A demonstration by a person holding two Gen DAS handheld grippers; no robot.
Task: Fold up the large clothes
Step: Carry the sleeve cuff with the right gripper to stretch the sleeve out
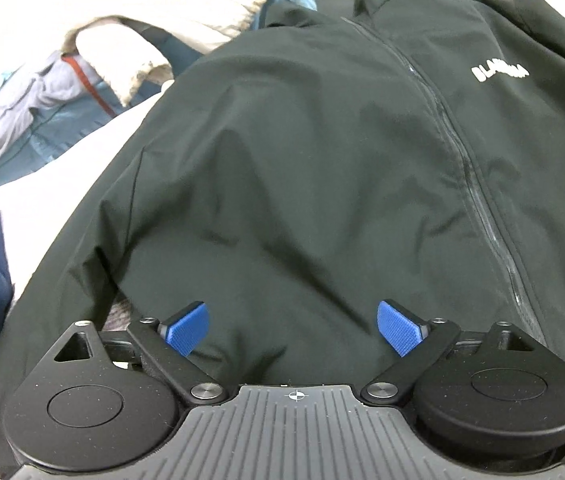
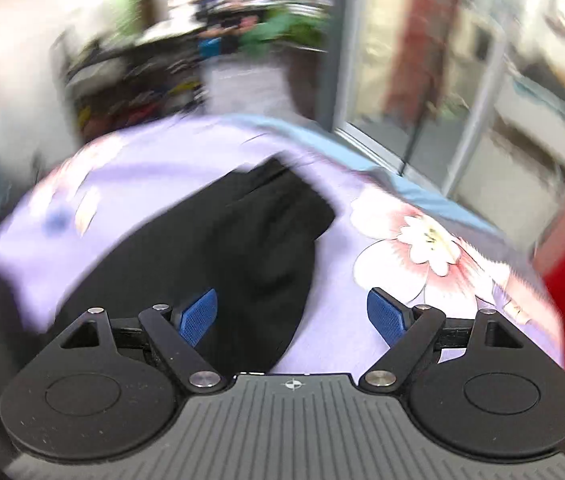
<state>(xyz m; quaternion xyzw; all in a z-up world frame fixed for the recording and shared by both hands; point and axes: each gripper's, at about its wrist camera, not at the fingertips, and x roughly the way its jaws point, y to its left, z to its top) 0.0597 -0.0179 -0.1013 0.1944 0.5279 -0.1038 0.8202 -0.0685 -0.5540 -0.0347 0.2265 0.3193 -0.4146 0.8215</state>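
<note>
The jacket [image 1: 302, 152] lies front up, zip closed, spread over a floral sheet [image 2: 422, 248], right under the left gripper [image 1: 292, 326], whose jaws stand apart and empty just above its hem. It looks light, soft and slick, so a pinch at the hem or a seam should hold better than one on flat cloth. The right gripper [image 2: 292, 318], jaws apart too, hangs over the jacket's sleeve [image 2: 266, 216]. Beyond the jacket's shoulder, a pile of clothes [image 1: 94, 60] crowds the fold.

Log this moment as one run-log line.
task: fold large clothes | left gripper: open above black jacket | right gripper: open over floral sheet | view: right blurred
</note>
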